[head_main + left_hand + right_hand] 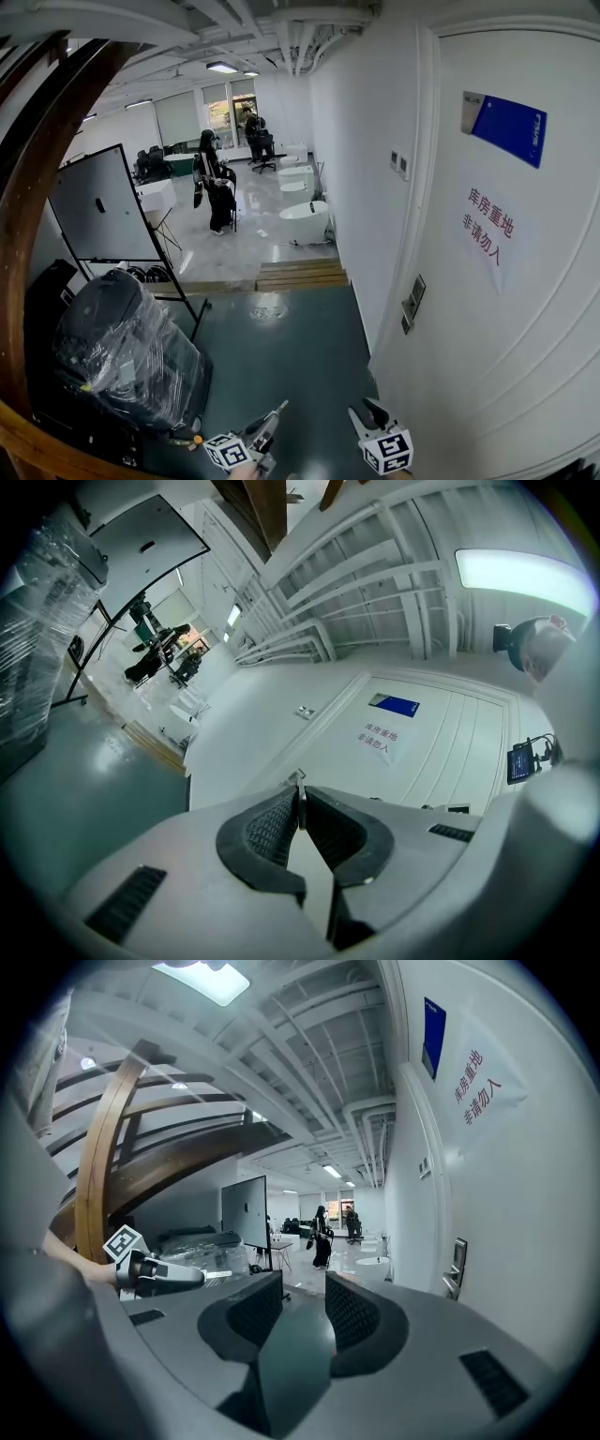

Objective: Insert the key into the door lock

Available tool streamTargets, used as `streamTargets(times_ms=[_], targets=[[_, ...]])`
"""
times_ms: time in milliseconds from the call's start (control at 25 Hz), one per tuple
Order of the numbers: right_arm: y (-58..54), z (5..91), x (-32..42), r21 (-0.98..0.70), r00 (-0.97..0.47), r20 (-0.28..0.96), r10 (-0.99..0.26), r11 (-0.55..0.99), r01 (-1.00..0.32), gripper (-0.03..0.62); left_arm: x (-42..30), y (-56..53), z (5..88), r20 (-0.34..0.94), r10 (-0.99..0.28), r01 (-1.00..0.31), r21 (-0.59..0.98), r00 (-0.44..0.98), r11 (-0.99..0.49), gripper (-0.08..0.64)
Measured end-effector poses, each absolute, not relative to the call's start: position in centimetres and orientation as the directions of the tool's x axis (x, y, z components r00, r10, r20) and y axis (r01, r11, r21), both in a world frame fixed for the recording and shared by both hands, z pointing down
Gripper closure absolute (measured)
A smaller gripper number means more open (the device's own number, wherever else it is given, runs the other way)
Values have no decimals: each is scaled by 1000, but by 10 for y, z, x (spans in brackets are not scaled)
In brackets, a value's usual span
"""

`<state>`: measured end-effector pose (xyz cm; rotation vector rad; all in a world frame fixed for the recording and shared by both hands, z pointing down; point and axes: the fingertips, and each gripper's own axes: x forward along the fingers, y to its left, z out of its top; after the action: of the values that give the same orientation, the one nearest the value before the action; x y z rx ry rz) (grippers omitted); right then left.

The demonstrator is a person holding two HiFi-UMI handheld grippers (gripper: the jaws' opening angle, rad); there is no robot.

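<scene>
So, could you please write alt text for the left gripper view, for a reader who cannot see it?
The left gripper is shut on a thin metal key whose tip shows above its fingers, with a white door beyond. The door bears a blue sign and a paper notice in red characters; teal floor lies at left.

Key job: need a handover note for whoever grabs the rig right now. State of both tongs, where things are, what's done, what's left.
Left tongs: shut on the key, with its tip poking out past the pads.
Right tongs: open, empty.
Door lock: on the white door, above and to the right of both tongs in the head view. Nothing touches it, and the keyhole is too small to make out.
Done: key gripped.
Left: carry the key to the lock, line it up, insert it.
</scene>
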<state>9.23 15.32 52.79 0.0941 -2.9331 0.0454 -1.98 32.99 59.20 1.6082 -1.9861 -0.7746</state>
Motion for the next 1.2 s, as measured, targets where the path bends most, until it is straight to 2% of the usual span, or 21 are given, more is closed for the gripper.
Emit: streamTargets(times_ms=[840, 1200], targets=[[168, 546, -25, -6, -961, 232, -152, 987, -158, 442, -150, 328, 613, -24, -994, -707, 705, -107, 59, 529], [157, 551, -36, -4, -955, 243, -170, 984, -176, 442, -165, 313, 619, -19, -995, -691, 721, -93, 51, 529]])
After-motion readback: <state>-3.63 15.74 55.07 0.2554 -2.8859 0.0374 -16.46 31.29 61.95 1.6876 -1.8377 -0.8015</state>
